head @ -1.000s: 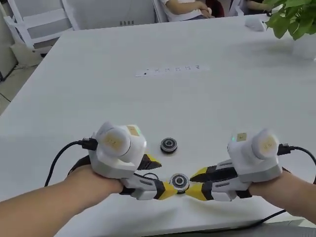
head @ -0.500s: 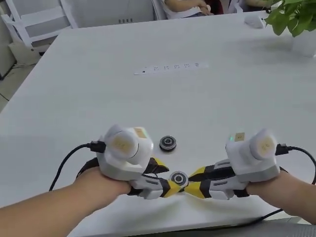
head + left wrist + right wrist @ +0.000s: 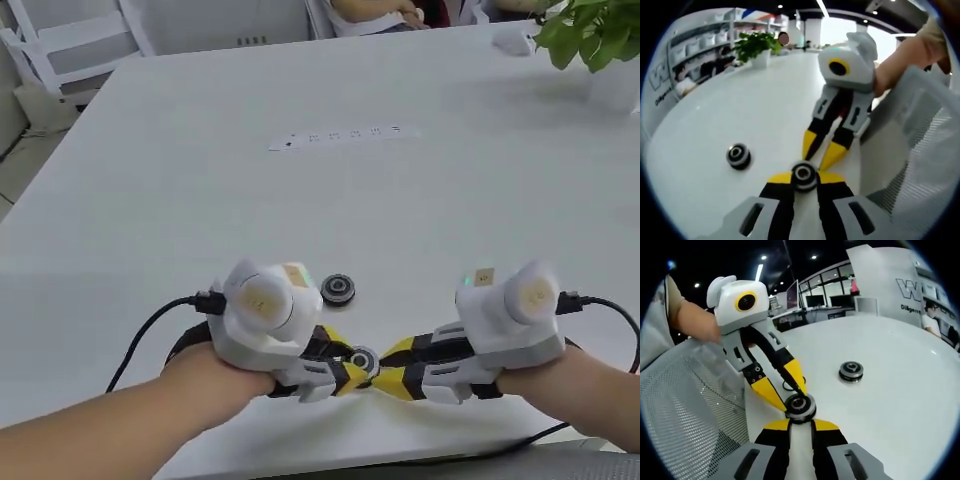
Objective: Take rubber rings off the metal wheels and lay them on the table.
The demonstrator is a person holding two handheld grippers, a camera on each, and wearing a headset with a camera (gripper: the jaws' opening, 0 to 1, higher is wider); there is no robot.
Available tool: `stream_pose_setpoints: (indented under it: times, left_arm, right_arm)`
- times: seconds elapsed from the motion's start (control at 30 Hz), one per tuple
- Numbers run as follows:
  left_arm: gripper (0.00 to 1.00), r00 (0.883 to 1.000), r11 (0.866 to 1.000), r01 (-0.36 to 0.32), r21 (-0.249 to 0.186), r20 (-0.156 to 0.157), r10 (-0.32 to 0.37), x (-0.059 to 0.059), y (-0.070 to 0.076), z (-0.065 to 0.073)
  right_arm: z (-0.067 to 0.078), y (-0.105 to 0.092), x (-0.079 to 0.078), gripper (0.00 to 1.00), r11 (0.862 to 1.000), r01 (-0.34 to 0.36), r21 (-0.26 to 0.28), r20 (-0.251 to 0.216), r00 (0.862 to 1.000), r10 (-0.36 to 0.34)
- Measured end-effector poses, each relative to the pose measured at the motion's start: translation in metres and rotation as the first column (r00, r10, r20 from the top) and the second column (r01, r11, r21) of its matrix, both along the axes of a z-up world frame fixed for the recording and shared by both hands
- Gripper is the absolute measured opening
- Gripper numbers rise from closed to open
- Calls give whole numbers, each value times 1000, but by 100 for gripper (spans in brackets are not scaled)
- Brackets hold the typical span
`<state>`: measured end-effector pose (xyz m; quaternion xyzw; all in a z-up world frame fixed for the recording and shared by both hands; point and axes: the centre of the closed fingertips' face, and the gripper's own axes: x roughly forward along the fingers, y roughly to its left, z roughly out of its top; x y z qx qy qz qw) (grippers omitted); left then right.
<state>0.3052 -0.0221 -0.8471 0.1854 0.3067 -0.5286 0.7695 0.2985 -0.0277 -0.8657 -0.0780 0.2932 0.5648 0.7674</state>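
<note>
Left gripper [image 3: 348, 375]: jaws pinching the held wheel [image 3: 362, 358]; over the last second it has crowded closer and rolled over the wheel.
Right gripper [image 3: 380, 376]: jaws pressed onto the same wheel from the opposite side, hardly moved.
Held wheel: caught between the two sets of tips.
Rubber ring [image 3: 812, 412]: still seated on the wheel; the peel looks only begun.
Second wheel [image 3: 338, 288]: on the table [image 3: 400, 220] just beyond the left gripper, untouched.

Large "W" on wall panel [image 3: 879, 271]
</note>
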Motion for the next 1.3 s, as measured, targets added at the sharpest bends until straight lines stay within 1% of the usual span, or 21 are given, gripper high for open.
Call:
stream_pose_setpoints:
  times: [0.03, 0.1, 0.27, 0.47, 0.5, 0.53, 0.57, 0.6, 0.63, 0.73, 0.83, 0.9, 1.0, 1.03, 1.13, 1.23, 1.27, 1.3]
  left_arm:
    - [17, 1000, 1000, 4, 3, 9, -4, 0, 0, 0]
    - [17, 1000, 1000, 8, 7, 18, -8, 0, 0, 0]
    - [17, 1000, 1000, 6, 9, 27, -6, 1, -1, 0]
    - [14, 999, 1000, -5, 5, 37, 4, 4, -1, 0]
    - [14, 999, 1000, -2, 11, 45, 1, 5, 0, 0]
    - [14, 999, 1000, 1, 10, 43, -1, 4, -1, 0]
    - [14, 999, 1000, 6, 11, 47, -6, 4, -2, 0]
    - [14, 999, 1000, 6, 13, 48, -6, 3, -1, 0]
    - [14, 999, 1000, 9, 16, 52, -9, 3, -1, 0]
    - [14, 998, 1000, 6, 16, 56, -7, 3, -1, -1]
    - [13, 997, 999, 20, 30, 75, -22, 3, -1, -1]
    - [13, 996, 999, 31, 41, 80, -34, 3, -1, -1]
    - [13, 996, 999, 28, 44, 79, -32, 3, -1, -2]
    - [13, 996, 999, 28, 43, 80, -31, 3, -2, -2]
    - [12, 996, 999, 28, 44, 81, -32, 3, -2, -2]
    - [12, 996, 999, 27, 46, 81, -31, 3, -2, -3]
    - [12, 996, 999, 26, 45, 82, -30, 2, -2, -3]
    - [12, 996, 999, 26, 45, 83, -29, 3, -3, -3]
  right_arm:
    - [0, 0, 0, 13, 1000, 0, -1, 1, 1000, 0]
    - [0, 0, 0, 12, 1000, 1, -1, 2, 1000, -1]
    - [0, 0, 0, 11, 1000, 6, 0, 3, 1000, -6]
    - [0, -1, 1, 9, 1000, 14, 5, -2, 1000, -14]
    - [0, -1, 1, 9, 1000, 13, 4, -2, 1000, -13]
    - [0, -2, 1, 8, 1000, 15, 3, -6, 1000, -15]
    - [0, -1, 1, 2, 1000, 18, 4, -7, 1000, -18]
    - [-1, -2, 2, 1, 1000, 13, -2, -3, 1000, -13]
    - [-1, -4, 2, 1, 1000, 27, -1, -15, 1000, -27]
    - [-1, -4, 3, 0, 999, 32, 2, -18, 999, -32]
    - [-1, -5, 4, 0, 998, 58, 13, -49, 997, -58]
    - [-1, -6, 5, 0, 995, 93, 37, -88, 992, -90]
    - [2, -8, 7, 0, 991, 117, 57, -103, 988, -111]
    - [2, -8, 8, 0, 989, 131, 64, -120, 985, -123]
    - [3, -10, 8, 0, 984, 156, 84, -146, 979, -143]
    - [6, -11, 9, 0, 980, 173, 101, -160, 975, -156]
    - [10, -11, 12, 0, 973, 197, 121, -166, 970, -176]
    - [13, -10, 13, 0, 968, 210, 138, -186, 965, -183]
